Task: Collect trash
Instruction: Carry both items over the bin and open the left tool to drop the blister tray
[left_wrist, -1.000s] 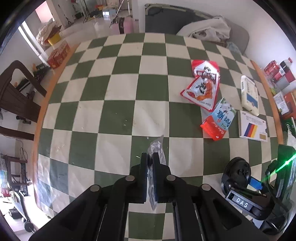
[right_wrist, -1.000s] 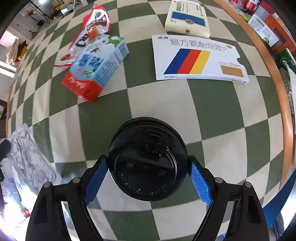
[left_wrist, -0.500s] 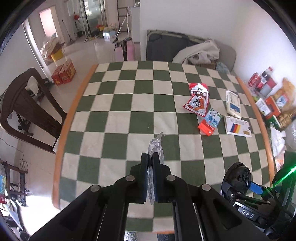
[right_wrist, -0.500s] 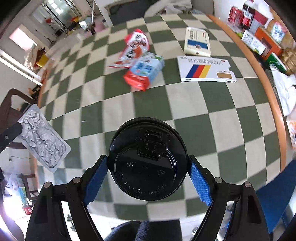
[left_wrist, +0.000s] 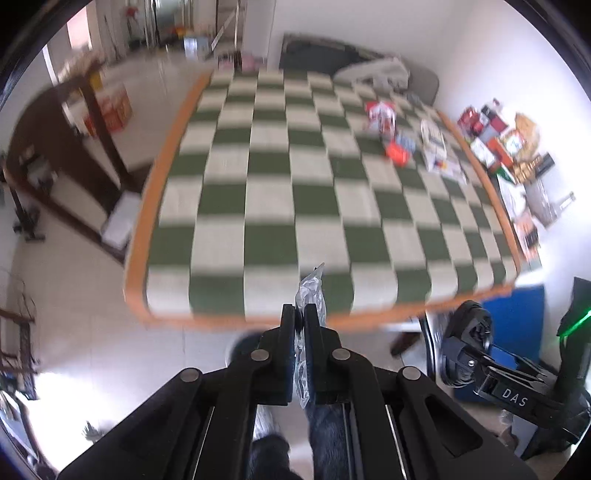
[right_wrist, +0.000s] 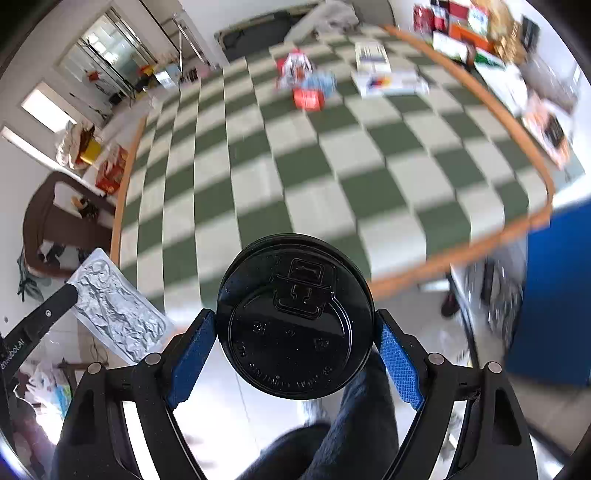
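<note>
Carrying stage: both grippers are loaded and held out past the table's near edge; no bin or bag for the trash shows in either view, so the drop-off point cannot be told.

Table: checkered green-and-cream top with an orange rim (left_wrist: 168, 122), seen whole from the left wrist view. Most of its surface is bare; the remaining items sit grouped at the far right.

Left on table, largest first: a flat white medicine box with a blue, red and yellow stripe (right_wrist: 391, 83); a second white box (right_wrist: 371, 55) just beyond it; a blue and red milk carton (right_wrist: 314, 90) lying on its side; a red and white snack bag (right_wrist: 293, 66) touching or just beside the carton. Motion blur hides finer detail. Judgement: these four await collection.

Right gripper (right_wrist: 295, 343): blue-padded jaws are closed against opposite sides of a black lidded cup (right_wrist: 293, 317), which fills the gap between them. The cup hangs over the floor, clear of the table.

Left gripper (left_wrist: 300, 314): jaws are pressed together on a crumpled foil blister sheet (left_wrist: 310, 291), which sticks out forward past the fingertips. In the right wrist view the same sheet (right_wrist: 118, 314) shows flat-on, held at one corner.

Progress, as a judgement: two pieces are in hand but not yet deposited and four remain, so the task is well under halfway.

Clutter off the table to the right (left_wrist: 506, 147): boxes and packets; whether they count as trash cannot be told.
</note>
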